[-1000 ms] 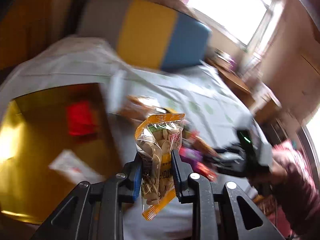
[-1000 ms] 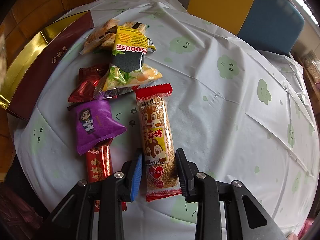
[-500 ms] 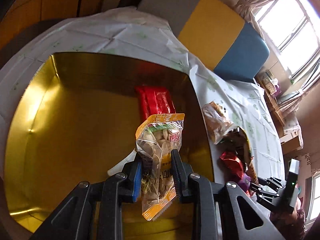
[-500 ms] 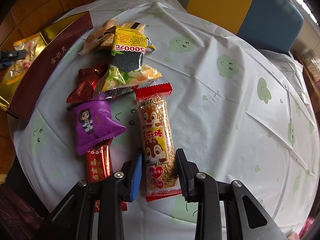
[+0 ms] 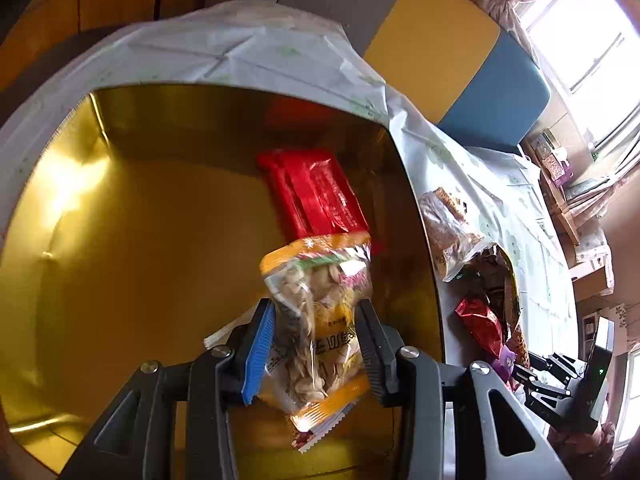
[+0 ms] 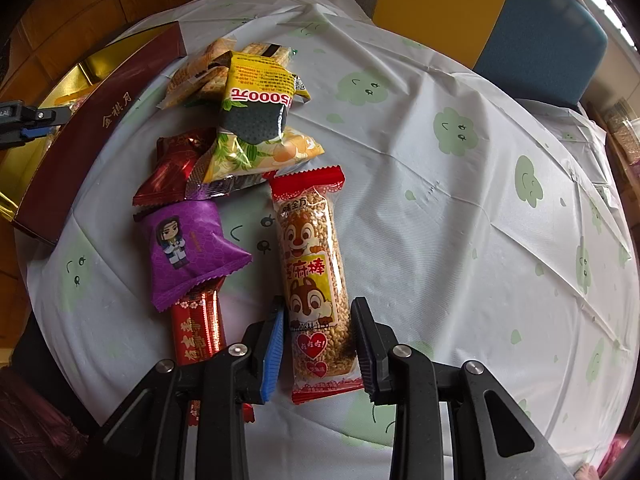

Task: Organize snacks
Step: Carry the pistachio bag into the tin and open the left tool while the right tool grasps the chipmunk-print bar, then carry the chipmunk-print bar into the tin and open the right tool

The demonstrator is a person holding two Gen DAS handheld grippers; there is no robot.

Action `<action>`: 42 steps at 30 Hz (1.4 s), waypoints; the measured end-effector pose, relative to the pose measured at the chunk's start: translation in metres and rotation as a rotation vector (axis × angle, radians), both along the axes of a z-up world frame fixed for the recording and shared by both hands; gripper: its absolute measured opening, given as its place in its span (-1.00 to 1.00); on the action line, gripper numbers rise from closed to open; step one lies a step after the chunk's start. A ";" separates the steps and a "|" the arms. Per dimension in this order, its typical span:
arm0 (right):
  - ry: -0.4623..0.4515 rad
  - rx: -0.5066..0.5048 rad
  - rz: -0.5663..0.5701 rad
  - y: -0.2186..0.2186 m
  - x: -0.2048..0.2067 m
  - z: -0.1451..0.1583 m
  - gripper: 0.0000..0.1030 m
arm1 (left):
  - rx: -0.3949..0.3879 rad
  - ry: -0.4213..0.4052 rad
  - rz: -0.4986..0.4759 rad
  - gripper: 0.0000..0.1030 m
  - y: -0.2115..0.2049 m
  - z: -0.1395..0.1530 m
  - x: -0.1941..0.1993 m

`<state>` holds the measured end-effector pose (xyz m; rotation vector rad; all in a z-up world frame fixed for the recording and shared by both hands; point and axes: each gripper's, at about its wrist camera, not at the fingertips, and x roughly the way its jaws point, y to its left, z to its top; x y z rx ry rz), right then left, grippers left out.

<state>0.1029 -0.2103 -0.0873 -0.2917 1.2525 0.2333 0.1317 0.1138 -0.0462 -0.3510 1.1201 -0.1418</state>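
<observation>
Hanging over the gold box [image 5: 120, 240], the left gripper [image 5: 316, 344] has just been opening its jaws, and the clear bag of seeds [image 5: 320, 320] sits between them with a gap showing at the blue pad [image 5: 258, 352], so the grip looks let go and the bag appears to be dropping into the box; it is blurred, which fits a fall. The release is made here probably because the box is the place where the snacks are gathered: a red packet [image 5: 316, 196] already lies on the box floor, just beyond the bag, toward the box's far wall. Outside the box, on the cloth-covered counter [image 6: 440, 220], the rest of the snacks wait in a loose heap beside the box's dark red side: a purple packet [image 6: 188, 252], a yellow packet [image 6: 260, 92] and others. Farther from the box than the purple packet lies the long sesame stick [image 6: 312, 280], flat on the cloth, its near end between the jaws of the right gripper [image 6: 318, 344]. Those jaws stand close on either side of it, likely set for the next pick, but whether the pads press on the wrapper cannot be told.
</observation>
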 end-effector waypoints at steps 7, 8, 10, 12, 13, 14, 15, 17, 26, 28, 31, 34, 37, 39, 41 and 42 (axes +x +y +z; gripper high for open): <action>-0.009 -0.009 0.005 0.003 -0.002 -0.002 -0.37 | 0.084 -0.072 0.028 -0.11 0.005 0.021 -0.027; -0.011 -0.010 0.005 0.004 -0.003 -0.002 -0.37 | 0.092 -0.077 0.031 -0.11 0.006 0.022 -0.031; -0.015 -0.011 0.003 0.005 -0.005 -0.001 -0.38 | 0.116 -0.085 0.035 -0.11 0.006 0.023 -0.042; -0.014 0.004 -0.016 0.003 -0.005 0.000 -0.38 | 0.136 -0.096 0.033 -0.11 0.005 0.024 -0.053; -0.015 0.007 -0.022 0.002 -0.005 0.002 -0.39 | 0.146 -0.104 0.031 -0.11 0.006 0.026 -0.058; -0.014 0.011 -0.030 0.001 -0.005 0.002 -0.39 | 0.154 -0.110 0.030 -0.11 0.004 0.026 -0.061; -0.015 0.015 -0.040 -0.001 -0.004 0.003 -0.39 | 0.164 -0.117 0.031 -0.11 0.004 0.027 -0.065; -0.023 0.035 -0.074 -0.007 -0.003 0.008 -0.42 | 0.185 -0.130 0.034 -0.11 0.005 0.029 -0.072; -0.003 0.191 -0.212 -0.036 -0.003 0.024 -0.42 | 0.190 -0.146 0.086 -0.11 0.024 0.033 -0.084; -0.023 0.226 -0.223 -0.039 -0.003 0.034 -0.42 | 0.193 -0.156 0.095 -0.11 0.028 0.036 -0.086; -0.073 0.273 -0.222 -0.031 -0.004 0.058 -0.42 | 0.208 -0.169 0.112 -0.11 0.032 0.040 -0.087; -0.088 0.342 -0.173 -0.002 0.004 0.078 -0.42 | 0.209 -0.172 0.133 -0.11 0.037 0.041 -0.089; -0.076 0.377 -0.083 0.049 0.022 0.090 -0.42 | 0.211 -0.178 0.148 -0.11 0.042 0.041 -0.090; -0.066 0.397 -0.023 0.090 0.033 0.094 -0.42 | 0.213 -0.182 0.154 -0.11 0.046 0.042 -0.093; -0.052 0.415 0.027 0.131 0.046 0.094 -0.42 | 0.211 -0.182 0.167 -0.11 0.051 0.042 -0.095; -0.040 0.422 0.047 0.152 0.054 0.092 -0.42 | 0.205 -0.181 0.177 -0.11 0.056 0.042 -0.097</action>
